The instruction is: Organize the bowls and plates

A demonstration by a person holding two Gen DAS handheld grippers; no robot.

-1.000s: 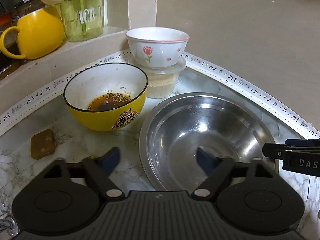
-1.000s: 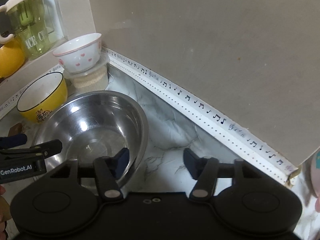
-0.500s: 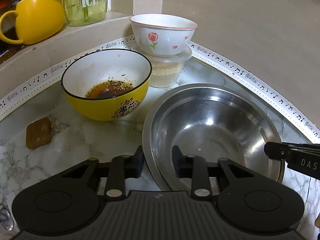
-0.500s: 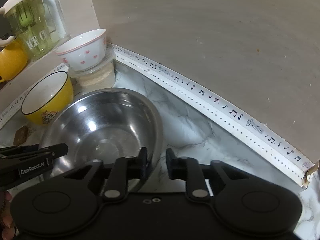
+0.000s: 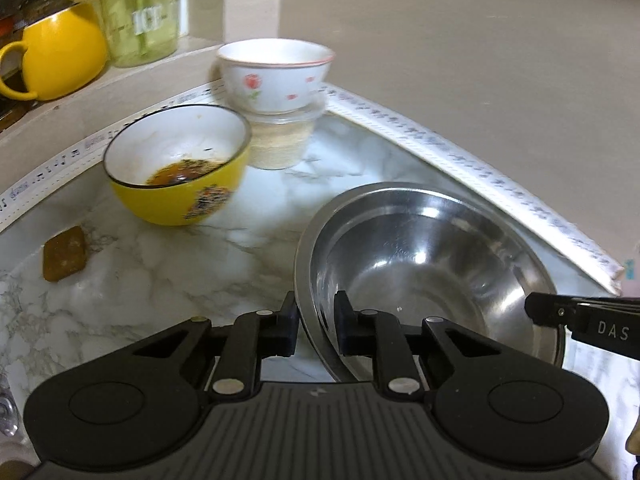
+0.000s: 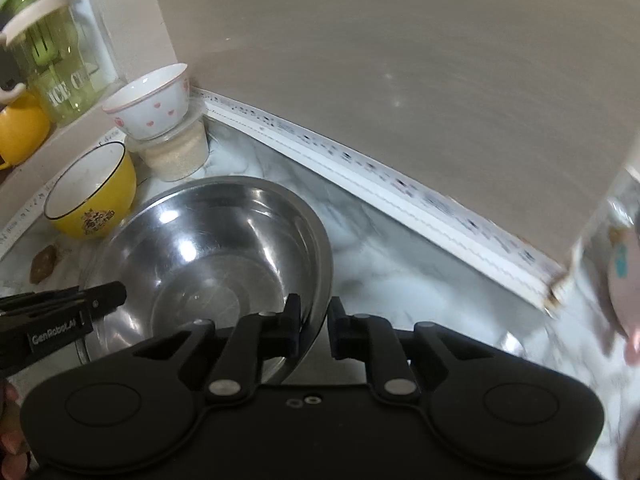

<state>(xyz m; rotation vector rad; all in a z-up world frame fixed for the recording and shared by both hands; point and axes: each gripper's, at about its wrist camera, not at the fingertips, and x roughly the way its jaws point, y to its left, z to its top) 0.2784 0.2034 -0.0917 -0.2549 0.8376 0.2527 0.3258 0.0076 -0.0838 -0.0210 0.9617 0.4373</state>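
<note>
A large steel bowl [image 5: 424,264] is held over the marble counter, clear of the corner. My left gripper [image 5: 316,326] is shut on its left rim. My right gripper [image 6: 314,328] is shut on its right rim; the steel bowl [image 6: 208,252] fills the left of the right wrist view. A yellow bowl [image 5: 178,168] with brown sauce residue stands behind it to the left. A white flowered bowl [image 5: 276,74] sits on a lidded plastic tub [image 5: 280,140] in the corner.
A brown scrap [image 5: 64,254] lies on the counter at left. A yellow mug [image 5: 56,56] and a green bottle [image 5: 140,16] stand on the ledge behind. A music-note strip [image 5: 480,168] lines the beige wall.
Both grippers closed onto opposite rims of the steel bowl. The bowl has since moved back and right, away from the yellow bowl and the corner.
</note>
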